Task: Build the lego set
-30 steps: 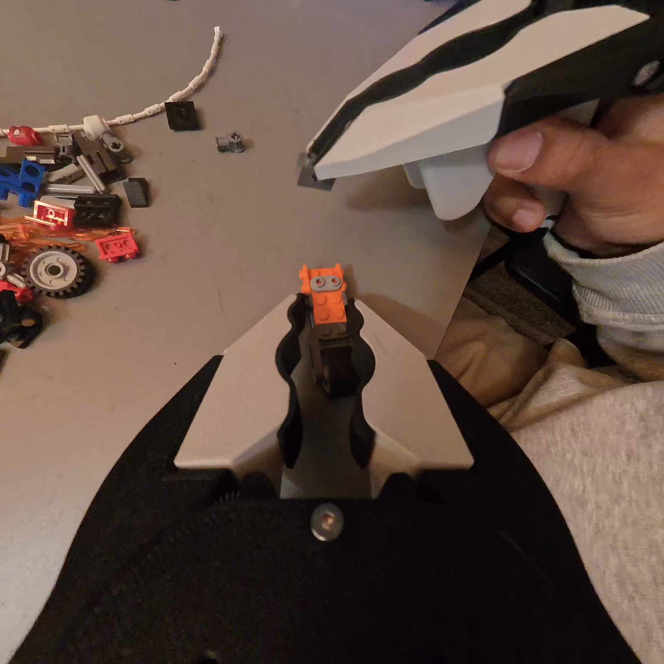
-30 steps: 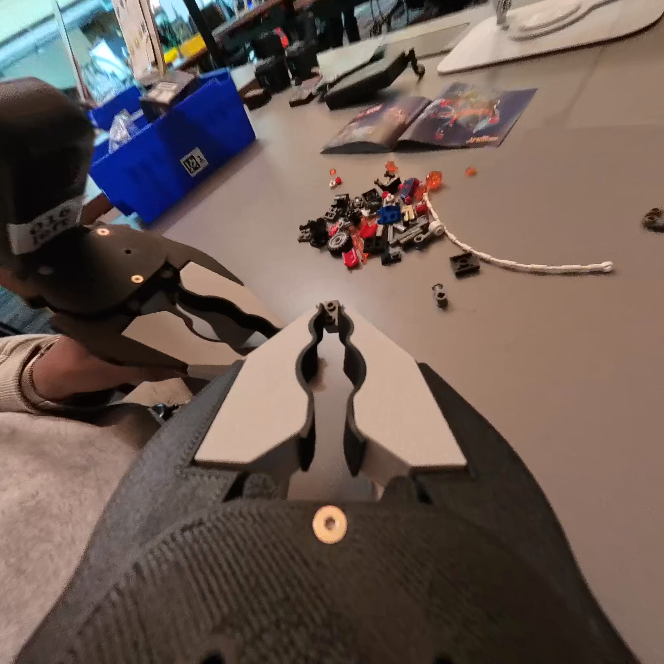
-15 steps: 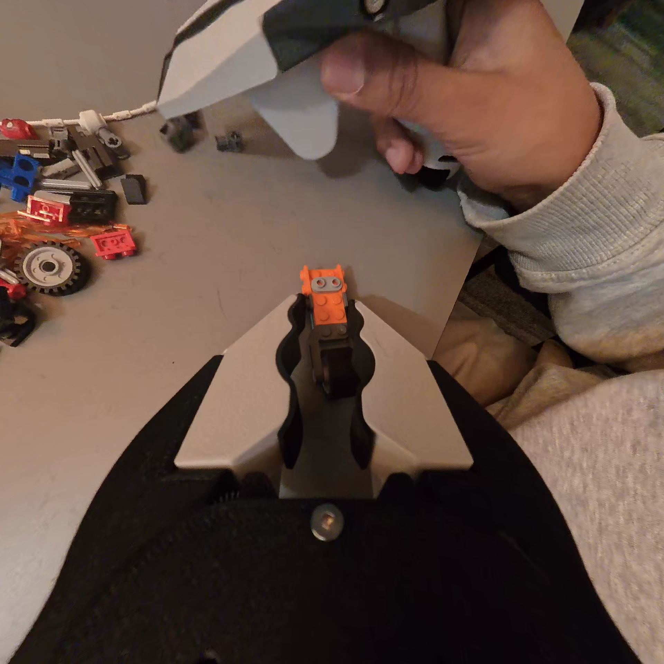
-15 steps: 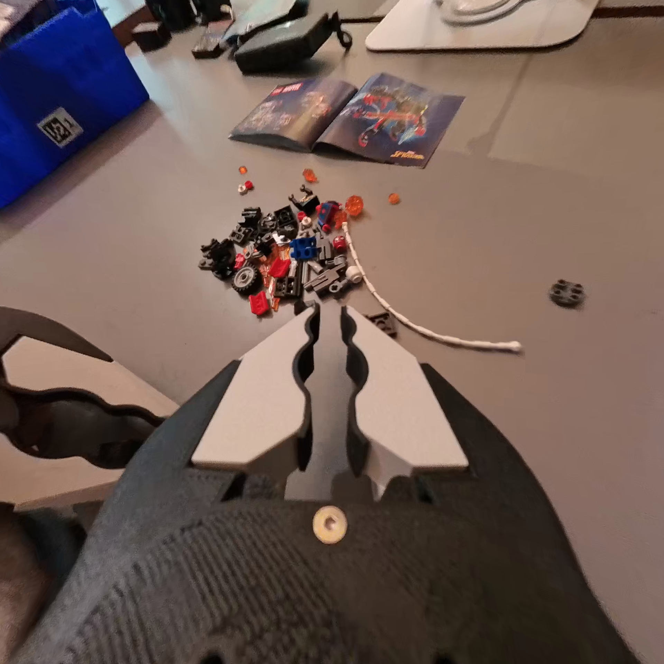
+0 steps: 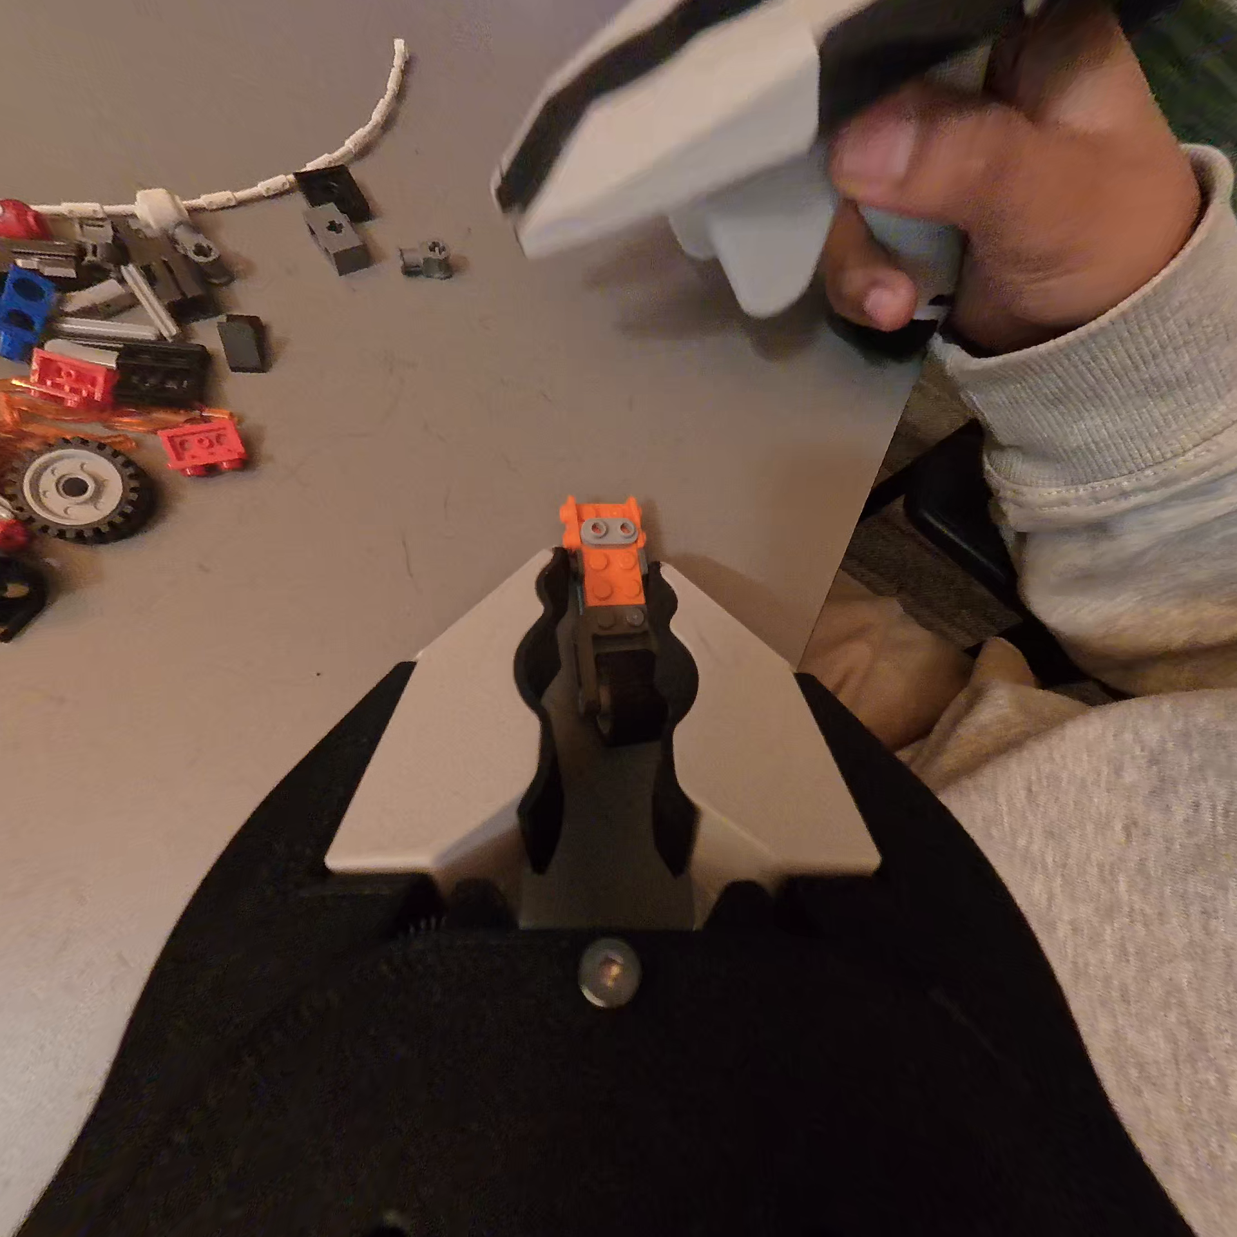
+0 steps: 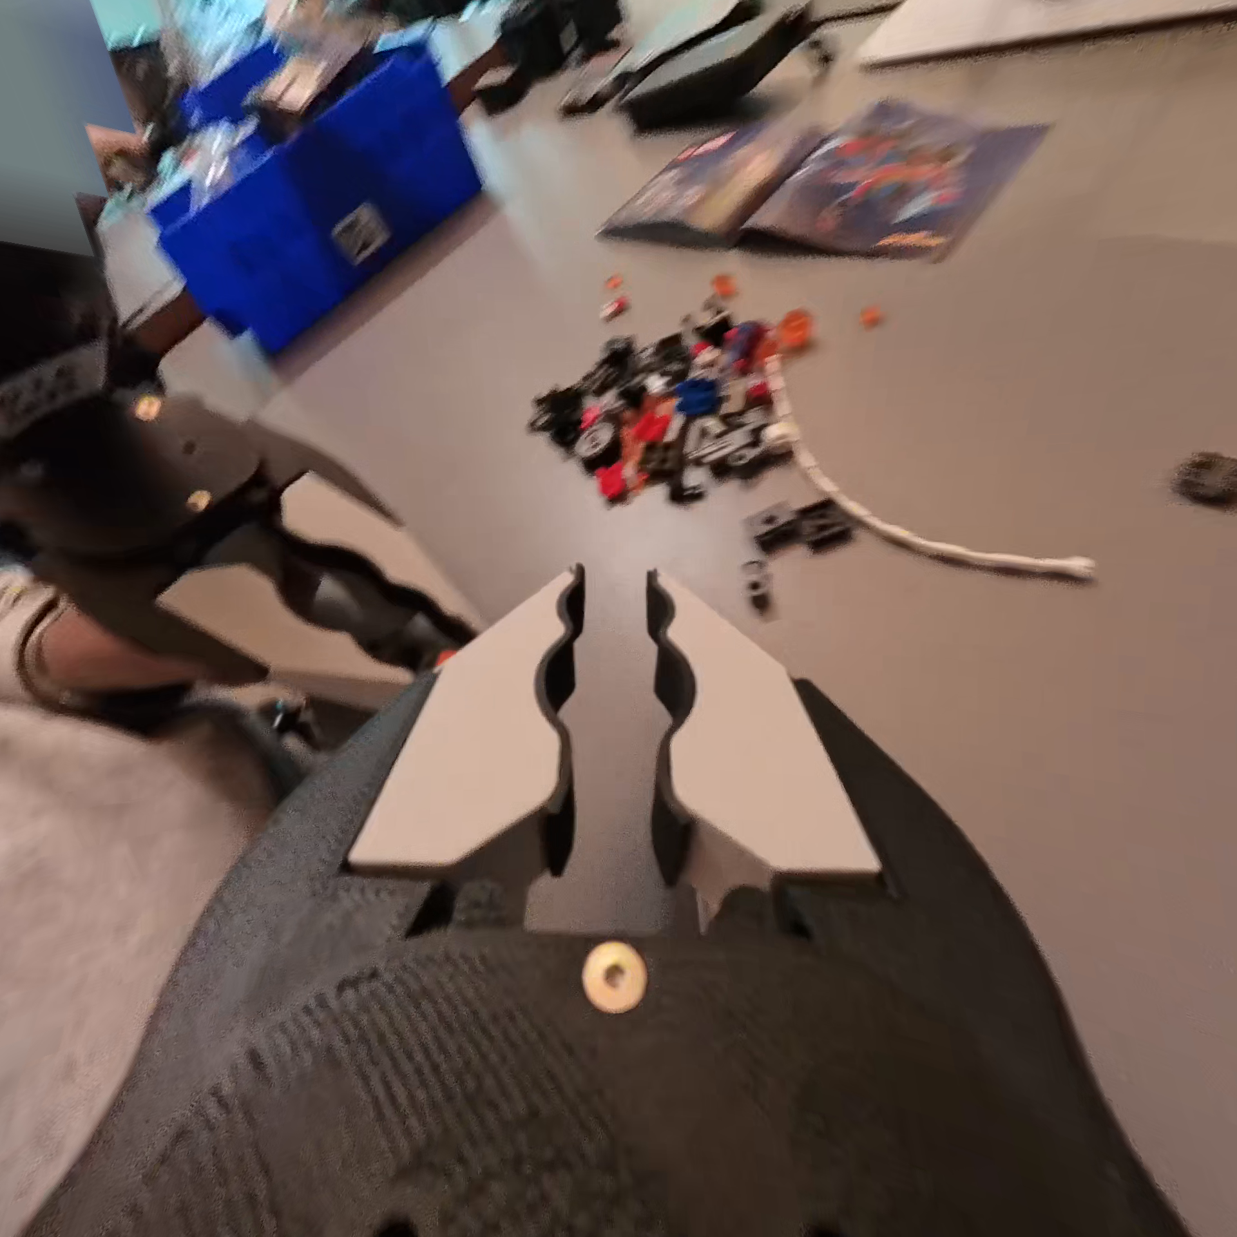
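A: What is the left claw (image 5: pixel 606 575) doing?

B: It is squeezing a little orange and grey brick model (image 5: pixel 610 575) with a dark wheel at the back. It is holding the model just above the tabletop (image 5: pixel 415 415), near the edge.

A: And the right claw (image 6: pixel 614 574)?

B: It is hanging open with nothing inside. It is up over the tabletop, and a hand (image 5: pixel 1004 221) is gripping it. The picture is blurry there.

A: What is lying nearby?

B: A small dark grey block (image 5: pixel 338 239) and a tiny grey connector (image 5: pixel 426 260) are sitting just ahead, with a black plate (image 5: pixel 333 191) touching a white chain (image 5: pixel 321 157). The big brick pile (image 6: pixel 669 415) is farther left.

A: How should the hands be working?

B: I think the left claw should be keeping its squeeze steady and level, so the model is not twisting.
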Motion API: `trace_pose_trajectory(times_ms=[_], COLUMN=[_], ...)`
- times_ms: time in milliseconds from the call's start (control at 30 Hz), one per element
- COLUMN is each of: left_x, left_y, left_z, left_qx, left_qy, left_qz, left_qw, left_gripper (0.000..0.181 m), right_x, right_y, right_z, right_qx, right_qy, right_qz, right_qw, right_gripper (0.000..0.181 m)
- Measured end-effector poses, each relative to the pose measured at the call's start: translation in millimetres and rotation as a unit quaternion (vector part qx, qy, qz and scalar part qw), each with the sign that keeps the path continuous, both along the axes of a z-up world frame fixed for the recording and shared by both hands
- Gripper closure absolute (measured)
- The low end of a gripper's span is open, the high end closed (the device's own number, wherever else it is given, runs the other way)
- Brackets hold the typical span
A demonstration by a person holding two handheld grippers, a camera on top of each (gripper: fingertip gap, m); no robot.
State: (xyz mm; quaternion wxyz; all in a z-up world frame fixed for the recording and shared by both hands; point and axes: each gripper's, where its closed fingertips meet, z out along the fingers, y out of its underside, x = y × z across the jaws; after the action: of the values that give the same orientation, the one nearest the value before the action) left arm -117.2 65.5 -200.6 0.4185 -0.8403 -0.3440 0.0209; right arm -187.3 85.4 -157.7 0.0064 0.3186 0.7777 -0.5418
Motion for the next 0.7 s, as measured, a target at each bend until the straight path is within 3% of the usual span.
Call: trace_pose_trajectory(times_ms=[100,200,367,500,700], left_x=[0.0,0.1,0.2,0.1,0.0], left_y=[0.1,0.1,0.2,0.1,-0.1], left_z=[0.1,0.1,-0.2,-0.1,-0.7], left_qx=[0.001,0.002,-0.002,-0.002,-0.012], left_qy=[-0.001,-0.002,0.003,0.003,0.013], left_qz=[0.000,0.000,-0.001,-0.001,0.000], left_qw=[1.000,1.000,1.000,1.000,1.000], left_gripper=[0.157,0.158,0.158,0.157,0.157], right_x=[25.2,38.0,52.1,55.8,61.4], right_y=[-16.5,-23.6,-31.5,-25.2,-29.8], right_z=[-8.0,-18.1,-14.7,-25.8,-27.4], right_qx=[0.044,0.088,0.046,0.086,0.076], right_qy=[0.028,0.051,-0.014,-0.009,-0.018], right_qz=[0.080,0.115,0.110,0.070,0.061], right_qw=[0.995,0.988,0.993,0.994,0.995], right_gripper=[0.167,0.173,0.177,0.171,0.172])
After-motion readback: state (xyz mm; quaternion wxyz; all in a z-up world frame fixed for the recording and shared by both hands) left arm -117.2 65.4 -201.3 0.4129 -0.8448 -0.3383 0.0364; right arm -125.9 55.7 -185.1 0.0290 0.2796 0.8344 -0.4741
